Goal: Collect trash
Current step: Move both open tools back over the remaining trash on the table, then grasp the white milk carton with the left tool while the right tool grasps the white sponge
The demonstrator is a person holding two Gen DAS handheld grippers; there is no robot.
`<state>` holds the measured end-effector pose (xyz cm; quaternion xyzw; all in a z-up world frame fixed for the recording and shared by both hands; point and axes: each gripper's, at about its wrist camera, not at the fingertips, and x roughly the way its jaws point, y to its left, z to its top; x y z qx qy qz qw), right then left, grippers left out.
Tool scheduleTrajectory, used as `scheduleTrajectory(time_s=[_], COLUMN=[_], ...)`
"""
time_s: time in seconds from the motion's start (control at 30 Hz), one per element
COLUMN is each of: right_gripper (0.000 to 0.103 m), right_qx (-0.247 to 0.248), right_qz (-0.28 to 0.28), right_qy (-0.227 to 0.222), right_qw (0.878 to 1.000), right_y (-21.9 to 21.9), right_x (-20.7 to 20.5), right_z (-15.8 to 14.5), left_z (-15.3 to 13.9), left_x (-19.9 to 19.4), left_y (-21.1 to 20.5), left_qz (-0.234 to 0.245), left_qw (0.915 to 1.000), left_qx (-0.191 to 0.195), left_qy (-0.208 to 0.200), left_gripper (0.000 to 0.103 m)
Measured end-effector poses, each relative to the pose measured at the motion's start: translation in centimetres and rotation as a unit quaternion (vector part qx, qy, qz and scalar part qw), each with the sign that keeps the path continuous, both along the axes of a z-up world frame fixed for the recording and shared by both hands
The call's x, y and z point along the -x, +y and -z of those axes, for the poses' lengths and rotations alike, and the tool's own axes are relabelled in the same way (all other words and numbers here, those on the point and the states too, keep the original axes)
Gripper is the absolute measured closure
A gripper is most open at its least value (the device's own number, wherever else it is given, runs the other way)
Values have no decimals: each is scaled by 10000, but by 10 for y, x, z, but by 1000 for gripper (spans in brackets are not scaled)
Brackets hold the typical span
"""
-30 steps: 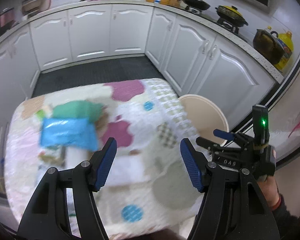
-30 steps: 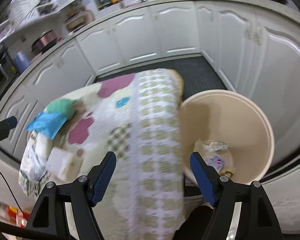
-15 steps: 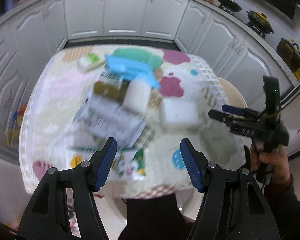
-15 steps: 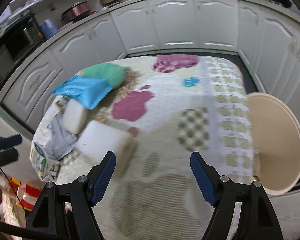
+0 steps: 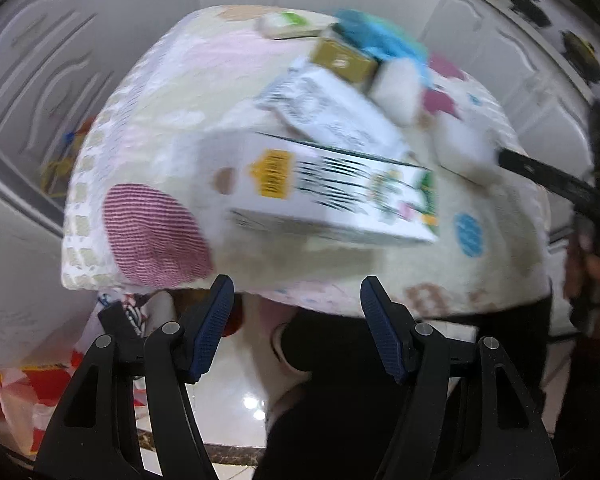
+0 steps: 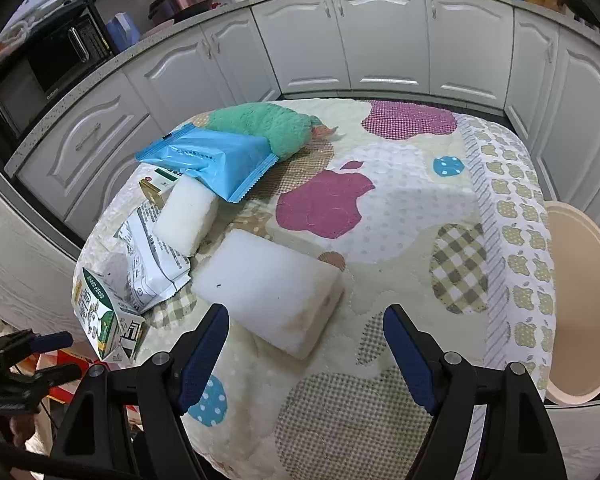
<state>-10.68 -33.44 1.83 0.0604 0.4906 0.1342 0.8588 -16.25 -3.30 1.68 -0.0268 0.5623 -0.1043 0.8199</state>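
Observation:
Trash lies on a table under a quilted apple-print cover [image 6: 380, 240]. My right gripper [image 6: 306, 320] hovers just short of a large white foam block [image 6: 268, 288], its jaws opening and touching nothing. Behind it lie a smaller foam block [image 6: 186, 216], a blue packet [image 6: 216, 160], a white printed packet [image 6: 152, 260] and a green plush [image 6: 264, 124]. A white and green carton [image 6: 100, 312] lies at the table's left edge. My left gripper [image 5: 298, 324] is open and empty, low at the table edge, with the blurred carton [image 5: 324, 192] just beyond its fingertips.
A beige bin [image 6: 576, 304] stands off the table's right side. White kitchen cabinets [image 6: 380, 40] ring the room, with a microwave [image 6: 40, 72] at the left. Below the table edge show a person's dark legs [image 5: 340, 360] and a red and white bag [image 5: 28, 392] on the floor.
The left gripper swung down toward the table's near edge, so the carton now fills its view. The right gripper turned from the bin back over the table to the large foam block.

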Motion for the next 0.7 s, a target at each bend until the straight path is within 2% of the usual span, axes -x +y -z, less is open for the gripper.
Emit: scheduleTrajectory(time_s=[0.1,0.33,0.5,0.7], right_gripper=[26,26,26,21], right_qx=[20,56,92,139], right_qz=[-17,40,12,-207], right_qy=[-3,24,39,-19], right_qw=[10000,10000,9999,9997], right_y=[2,1,0,4], right_x=[-1,-5,-12,-22], right_z=[0,0,0,-1], left_z=[2,2,-1,-8], left_x=[-15,-57,-66,-52], left_y=[10,12,18,20], left_qz=[-225,-251,-281,-441], left_qw=[9997,9981,9946,9931], left_qx=[76,233,917,1067], left_qy=[-89,-522,-393,-208], left_gripper=[38,38,38,36])
